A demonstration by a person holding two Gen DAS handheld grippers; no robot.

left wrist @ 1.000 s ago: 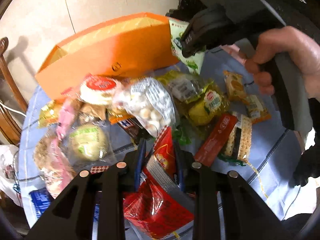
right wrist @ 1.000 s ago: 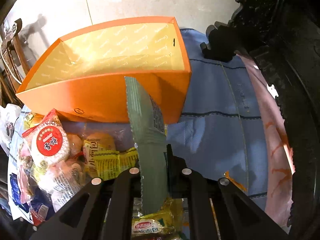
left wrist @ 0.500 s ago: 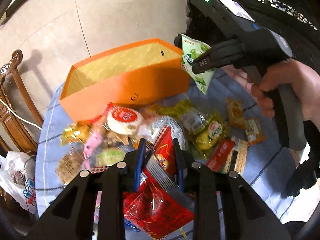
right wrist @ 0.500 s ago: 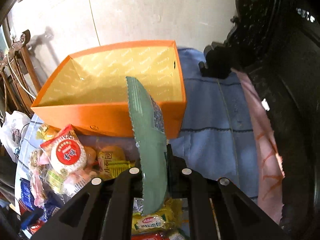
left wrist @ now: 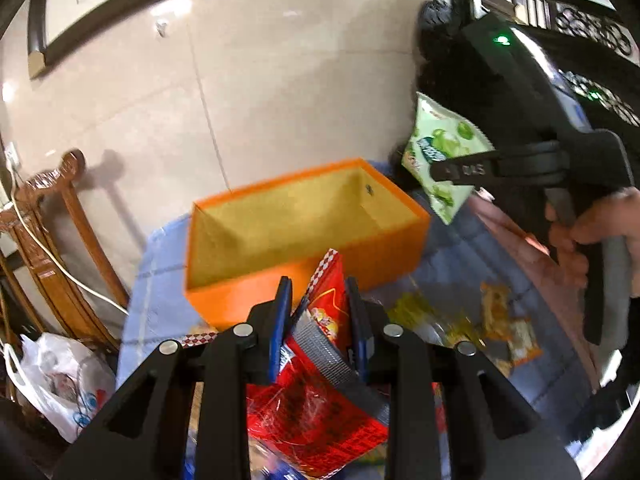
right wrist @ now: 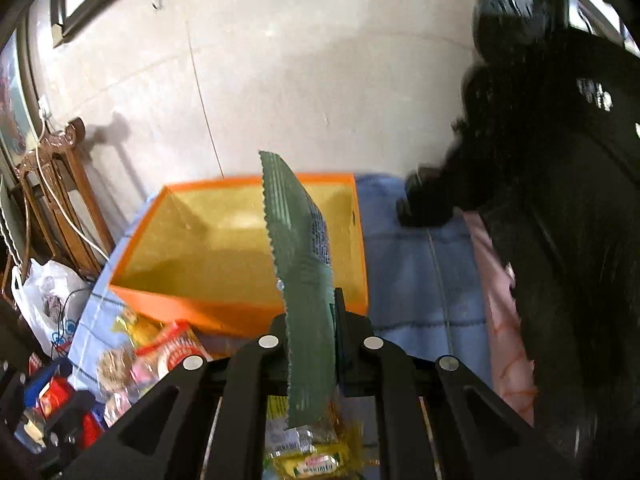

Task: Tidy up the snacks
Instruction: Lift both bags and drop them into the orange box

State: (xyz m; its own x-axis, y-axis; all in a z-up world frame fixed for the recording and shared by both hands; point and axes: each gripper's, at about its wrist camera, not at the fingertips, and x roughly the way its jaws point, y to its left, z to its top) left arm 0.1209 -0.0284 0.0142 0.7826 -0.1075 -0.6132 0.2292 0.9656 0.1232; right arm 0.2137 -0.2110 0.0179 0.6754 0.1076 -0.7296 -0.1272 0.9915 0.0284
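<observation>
An open orange box (left wrist: pixel 304 232) with a yellow inside stands on the blue cloth; it also shows in the right wrist view (right wrist: pixel 240 256). My left gripper (left wrist: pixel 320 312) is shut on a red snack packet (left wrist: pixel 320 380) and holds it above the box's near wall. My right gripper (right wrist: pixel 312 320) is shut on a green snack packet (right wrist: pixel 304 280), held on edge above the box's right end. In the left wrist view the right gripper (left wrist: pixel 460 170) holds that green packet (left wrist: pixel 444 152) high at the box's right end.
Loose snacks lie on the blue tablecloth (left wrist: pixel 460 264) near the box, some yellow and orange (left wrist: pixel 504 332), others at lower left in the right wrist view (right wrist: pixel 160 356). A wooden chair (left wrist: pixel 60 240) and a white plastic bag (left wrist: pixel 60 384) are at the left. Dark carved furniture (right wrist: pixel 560 200) stands right.
Both grippers have risen with their packets and moved toward the box. The box now sits lower in both views and its inside shows more.
</observation>
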